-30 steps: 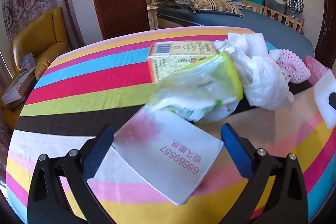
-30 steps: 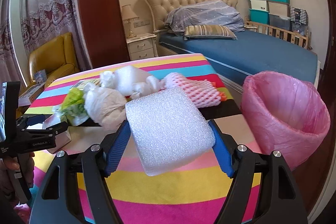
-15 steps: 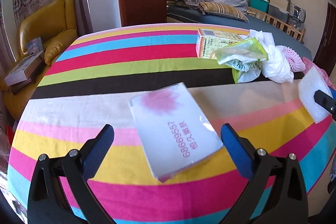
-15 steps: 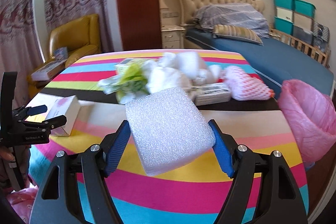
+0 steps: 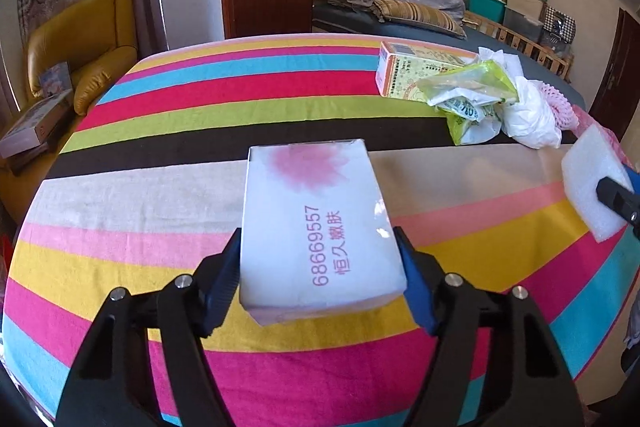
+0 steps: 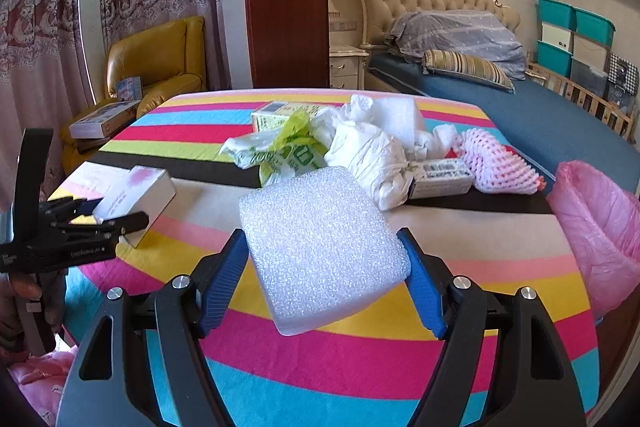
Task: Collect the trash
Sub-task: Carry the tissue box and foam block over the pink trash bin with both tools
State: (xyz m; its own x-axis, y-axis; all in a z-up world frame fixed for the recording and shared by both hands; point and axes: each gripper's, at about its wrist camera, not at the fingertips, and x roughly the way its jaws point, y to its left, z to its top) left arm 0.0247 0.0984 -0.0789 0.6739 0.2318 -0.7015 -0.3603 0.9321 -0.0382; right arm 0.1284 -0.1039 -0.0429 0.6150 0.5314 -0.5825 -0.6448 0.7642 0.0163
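Since a second ago our left gripper (image 5: 320, 263) has slid onto the white box (image 5: 318, 227) on the desk (image 5: 160, 147), jaws closing around it; we square them before lifting, right gripper (image 6: 324, 267) clenched on the foam block (image 6: 320, 247).

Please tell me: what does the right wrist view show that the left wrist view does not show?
Only the right wrist view shows the pink bin bag's open mouth, a small barcode box by the pink foam net, and the left gripper from the side.

Only the left wrist view shows the pink print on the white box, with the jaws closing on its sides.

Both show the striped tablecloth, the green bag, and the white foam block in the right gripper.
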